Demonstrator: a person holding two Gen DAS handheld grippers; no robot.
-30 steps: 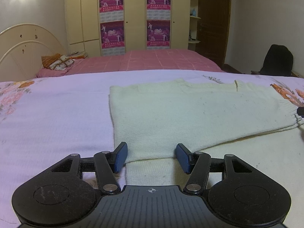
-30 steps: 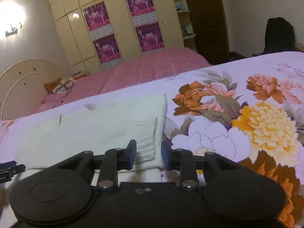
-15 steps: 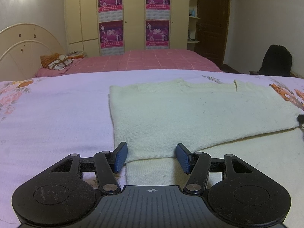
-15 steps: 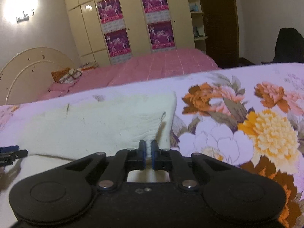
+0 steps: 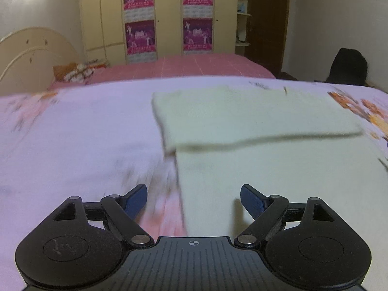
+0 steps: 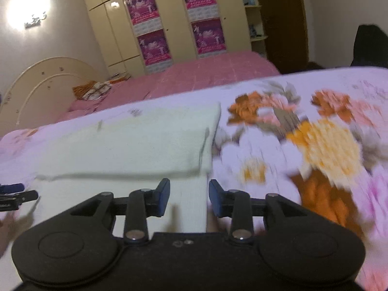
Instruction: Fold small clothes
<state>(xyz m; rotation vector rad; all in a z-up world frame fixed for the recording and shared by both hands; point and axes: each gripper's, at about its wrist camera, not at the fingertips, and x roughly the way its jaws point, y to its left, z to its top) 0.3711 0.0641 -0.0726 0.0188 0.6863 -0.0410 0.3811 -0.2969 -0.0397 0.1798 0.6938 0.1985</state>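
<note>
The room is being lit warmly by a wall lamp (image 6: 29, 7), which is glaring to a blown-out white patch in the right wrist view. Motion blur is smearing the floral bedspread (image 6: 322, 145) and cream garment (image 5: 254, 121). Straight lines are being bent and corners darkened by fisheye distortion.

We saw left gripper (image 5: 193, 200): black ribbed body, silver pivot screws behind fingers, blue pads (image 5: 135, 201), white crosshair mark. Right gripper (image 6: 189, 197) matched, two small holes centred.
</note>
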